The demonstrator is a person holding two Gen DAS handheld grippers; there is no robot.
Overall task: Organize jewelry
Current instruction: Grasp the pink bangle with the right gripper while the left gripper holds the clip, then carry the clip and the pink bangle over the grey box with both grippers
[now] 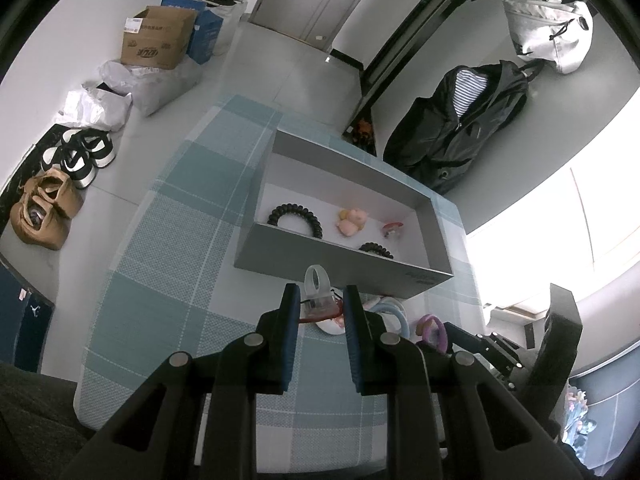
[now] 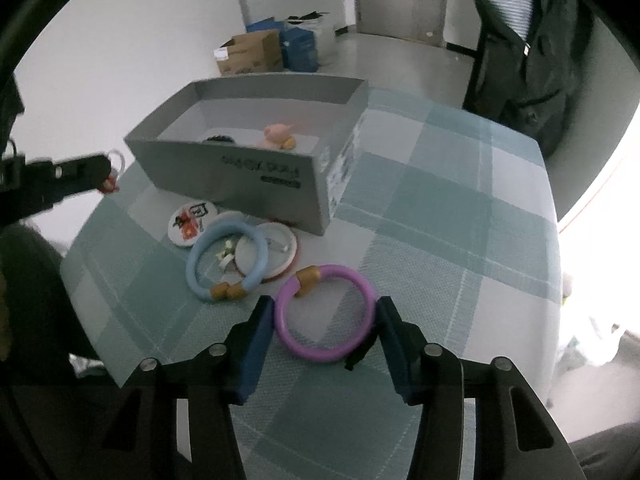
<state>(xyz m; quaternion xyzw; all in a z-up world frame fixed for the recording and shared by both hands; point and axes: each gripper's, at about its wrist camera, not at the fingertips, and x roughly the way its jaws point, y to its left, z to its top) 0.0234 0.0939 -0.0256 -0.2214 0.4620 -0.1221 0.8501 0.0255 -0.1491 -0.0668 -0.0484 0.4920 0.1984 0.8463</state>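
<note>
A grey open box (image 1: 340,264) (image 2: 240,176) stands on the checked tablecloth. Inside it lie a black coil hair tie (image 1: 295,216), a pink pig charm (image 1: 352,220) (image 2: 278,134), a red-and-clear piece (image 1: 391,230) and a second black coil (image 1: 376,249). My left gripper (image 1: 320,306) is shut on a clear ring trinket with red parts (image 1: 318,292), held just in front of the box; it also shows in the right wrist view (image 2: 112,172). My right gripper (image 2: 326,320) is open, its fingers on either side of a purple bangle (image 2: 326,314) on the cloth. A blue bangle (image 2: 228,260) lies to its left.
Two round badges (image 2: 194,222) (image 2: 276,248) lie by the blue bangle near the box. A chair with a dark jacket (image 2: 532,52) stands past the table's far right. Cardboard boxes (image 1: 156,38), bags and shoes (image 1: 80,156) sit on the floor beyond the left edge.
</note>
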